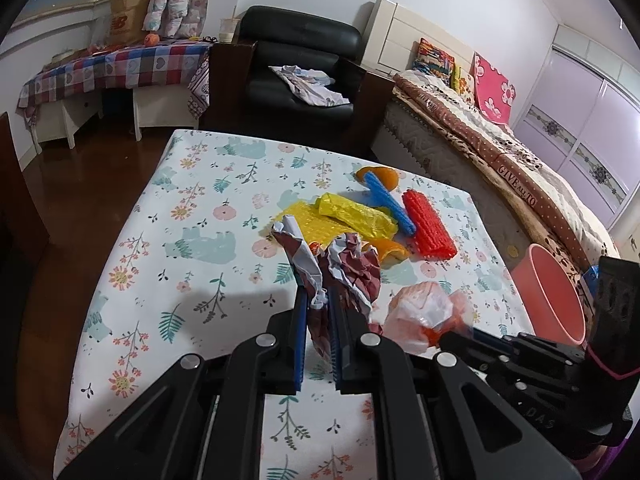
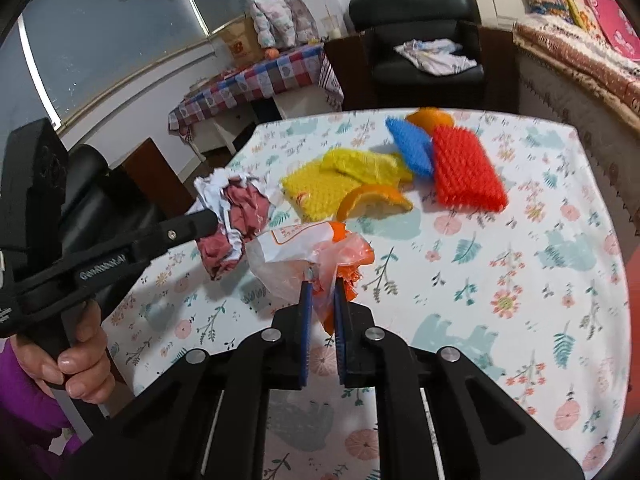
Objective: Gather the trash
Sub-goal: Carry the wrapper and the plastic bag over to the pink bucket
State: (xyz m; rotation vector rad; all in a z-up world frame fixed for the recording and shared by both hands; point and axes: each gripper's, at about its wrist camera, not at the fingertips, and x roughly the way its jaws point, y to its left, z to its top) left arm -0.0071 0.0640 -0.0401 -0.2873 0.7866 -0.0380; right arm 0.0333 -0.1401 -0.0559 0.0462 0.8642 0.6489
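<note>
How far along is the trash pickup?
Done: nothing visibly binned; the pink bin's inside is hidden. In hand: left gripper holds crumpled paper, right gripper a plastic bag. Left on the table: foam nets, orange peels.

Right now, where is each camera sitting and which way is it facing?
Left wrist: on the left gripper, looking down across the floral table toward armchair and bed; it clamps crumpled paper; the right gripper shows at right.
Right wrist: on the right gripper, facing the same table; it pinches a plastic bag; the left gripper and hand show at left.
Shared: yellow, blue and red wraps, orange peel.
</note>
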